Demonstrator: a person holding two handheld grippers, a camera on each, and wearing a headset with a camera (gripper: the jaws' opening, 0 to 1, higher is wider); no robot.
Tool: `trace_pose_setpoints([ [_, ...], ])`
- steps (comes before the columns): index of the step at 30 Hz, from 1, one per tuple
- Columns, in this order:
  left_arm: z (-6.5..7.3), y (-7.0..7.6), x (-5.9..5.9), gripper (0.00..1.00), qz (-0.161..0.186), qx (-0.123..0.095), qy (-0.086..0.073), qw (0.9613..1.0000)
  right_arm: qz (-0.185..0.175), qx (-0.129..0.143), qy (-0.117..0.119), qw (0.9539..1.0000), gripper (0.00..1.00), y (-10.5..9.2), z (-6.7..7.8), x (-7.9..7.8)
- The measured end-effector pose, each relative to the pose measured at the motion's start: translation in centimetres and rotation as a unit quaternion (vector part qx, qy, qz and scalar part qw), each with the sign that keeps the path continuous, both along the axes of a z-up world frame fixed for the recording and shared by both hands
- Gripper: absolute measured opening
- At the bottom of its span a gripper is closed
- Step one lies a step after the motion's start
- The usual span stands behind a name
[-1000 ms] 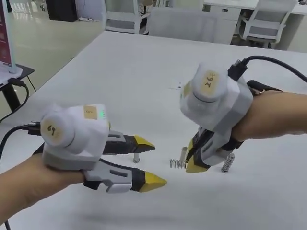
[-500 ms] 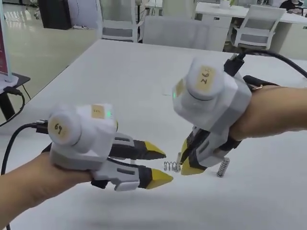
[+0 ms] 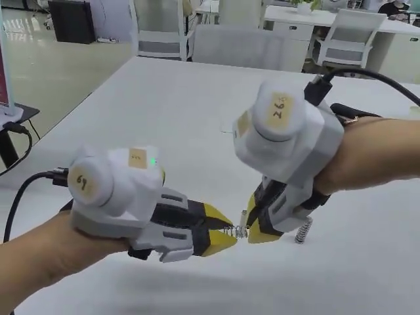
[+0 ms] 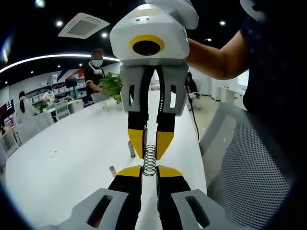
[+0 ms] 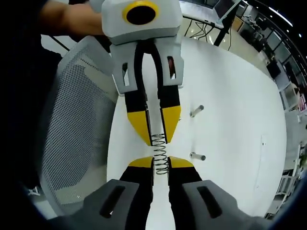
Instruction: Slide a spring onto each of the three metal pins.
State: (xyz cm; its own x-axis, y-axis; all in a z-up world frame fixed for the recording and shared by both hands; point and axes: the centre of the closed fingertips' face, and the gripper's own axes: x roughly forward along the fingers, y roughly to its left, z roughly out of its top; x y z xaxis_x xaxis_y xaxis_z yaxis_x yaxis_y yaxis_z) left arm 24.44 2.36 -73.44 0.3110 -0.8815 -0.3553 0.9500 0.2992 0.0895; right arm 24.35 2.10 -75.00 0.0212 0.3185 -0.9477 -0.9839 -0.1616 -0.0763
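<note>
Two sets of fingers, of the left gripper (image 4: 149, 171) and the right gripper (image 5: 161, 163), clench opposite ends of one spring (image 4: 149, 159) just over the white bench (image 3: 164, 118), two pins (image 5: 196, 111) standing close by and a second spring (image 3: 303, 230) tilted beside the right gripper.

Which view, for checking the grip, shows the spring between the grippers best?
The right gripper view: the spring stands unobstructed between left gripper and right gripper. The left gripper view shows it slightly smaller; the head view, only a few coils.
</note>
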Motion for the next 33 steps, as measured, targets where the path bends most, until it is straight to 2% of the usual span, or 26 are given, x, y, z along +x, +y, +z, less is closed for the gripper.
trace_pose_setpoints([
  [19,-0.1,-0.2,-0.1,0.02,-0.001,0.009,-0.013,0.9999,0.015,0.017,-0.013,0.9997,0.08,0.2,1.7,-0.6],
  [29,0.3,-0.2,-0.2,0.02,-0.001,0.009,-0.016,0.9998,0.007,0.023,-0.007,0.9997,0.09,0.1,1.7,-0.5],
  [33,0.4,-0.1,-0.3,0.02,0.001,0.007,-0.017,0.9998,0.008,0.02,-0.005,0.9998,0.12,-0.1,1.4,-0.5],
])
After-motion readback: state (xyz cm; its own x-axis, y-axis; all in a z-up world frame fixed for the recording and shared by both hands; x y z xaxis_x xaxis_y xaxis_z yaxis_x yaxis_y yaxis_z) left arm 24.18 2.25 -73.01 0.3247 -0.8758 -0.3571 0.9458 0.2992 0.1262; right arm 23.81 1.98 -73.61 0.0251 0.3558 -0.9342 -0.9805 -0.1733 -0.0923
